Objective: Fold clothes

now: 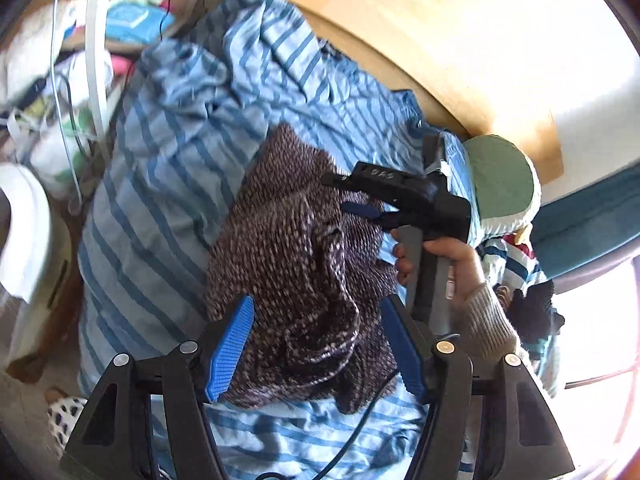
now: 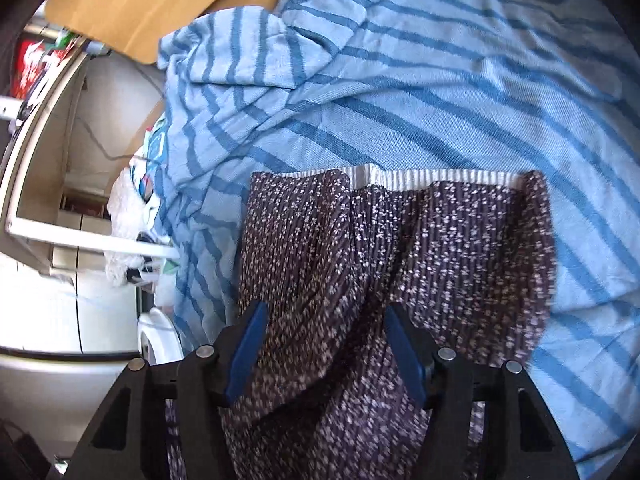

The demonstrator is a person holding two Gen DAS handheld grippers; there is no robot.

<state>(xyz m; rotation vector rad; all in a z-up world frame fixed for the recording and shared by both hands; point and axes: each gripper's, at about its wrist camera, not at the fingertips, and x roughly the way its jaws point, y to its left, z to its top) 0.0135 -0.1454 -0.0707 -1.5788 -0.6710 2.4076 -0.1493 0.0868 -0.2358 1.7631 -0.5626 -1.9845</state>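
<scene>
Purple-dark pleated fabric with a small pale floral print, a garment (image 2: 400,248) with a white ribbed band (image 2: 432,178) along its far edge, lies bunched on a light blue striped sheet (image 2: 460,80) that covers the bed. From the left wrist view the left gripper (image 1: 316,348) hangs above the garment's crumpled near end, its blue pads (image 1: 230,348) spread apart with nothing pressed between them. Farther on, a hand (image 1: 448,264) in a knitted cuff holds the right gripper (image 1: 362,196) low over the cloth. From the right wrist view that gripper's jaws stand apart, the fabric running up between them; whether the pads pinch it I cannot tell. A wooden board (image 2: 132,4) shows beyond the sheet, and a green cushion (image 1: 502,176) lies at the bed's edge.
</scene>
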